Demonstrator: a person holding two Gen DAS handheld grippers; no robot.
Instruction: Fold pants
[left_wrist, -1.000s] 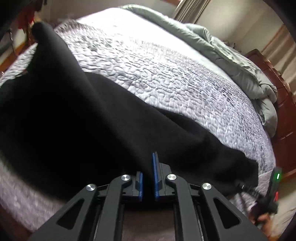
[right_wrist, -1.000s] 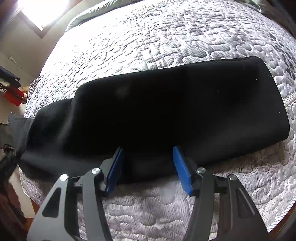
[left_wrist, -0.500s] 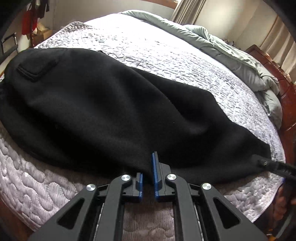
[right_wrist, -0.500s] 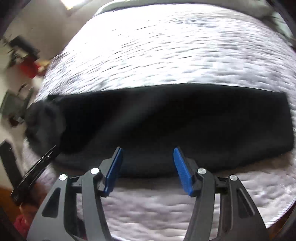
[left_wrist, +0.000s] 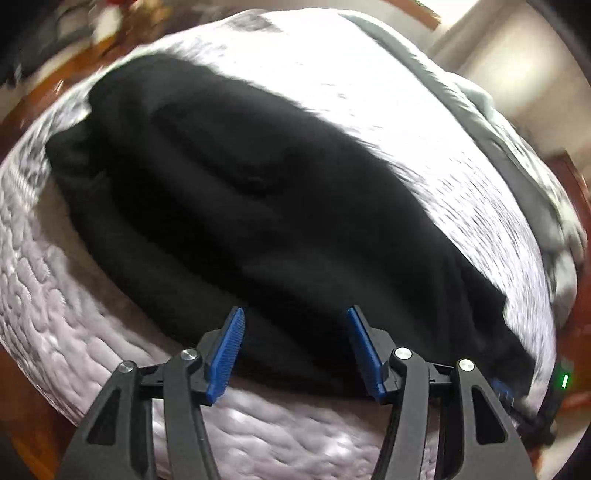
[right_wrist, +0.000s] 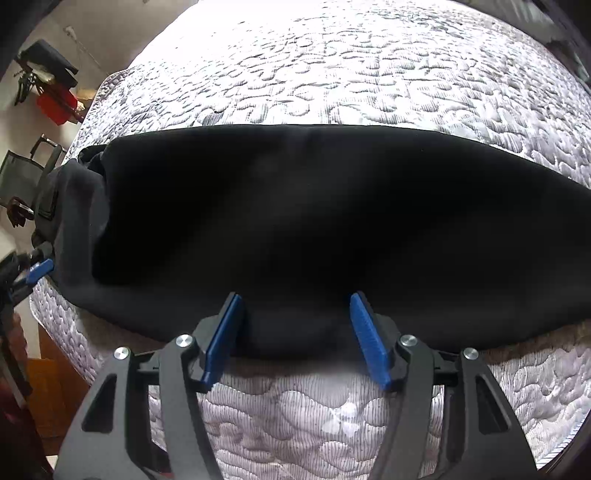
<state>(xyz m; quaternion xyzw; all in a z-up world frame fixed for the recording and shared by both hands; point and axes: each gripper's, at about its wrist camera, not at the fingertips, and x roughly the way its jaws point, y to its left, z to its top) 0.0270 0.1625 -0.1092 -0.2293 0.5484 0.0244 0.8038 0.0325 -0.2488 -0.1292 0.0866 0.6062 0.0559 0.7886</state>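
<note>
Black pants: laid lengthwise on quilted grey bed, just ahead of both grippers. Left gripper, right gripper: jaws wide, empty. No legible writing. Grey comforter beyond.

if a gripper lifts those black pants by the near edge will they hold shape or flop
The black pants will probably flop: they lie limp on the quilted bedspread in soft rolls and creases, so the unheld part should sag. The cloth looks thick and fleecy, so likely weighty enough to drag. Against the textured quilt, it may bunch rather than slide. Both the right gripper and left gripper are open.
</note>
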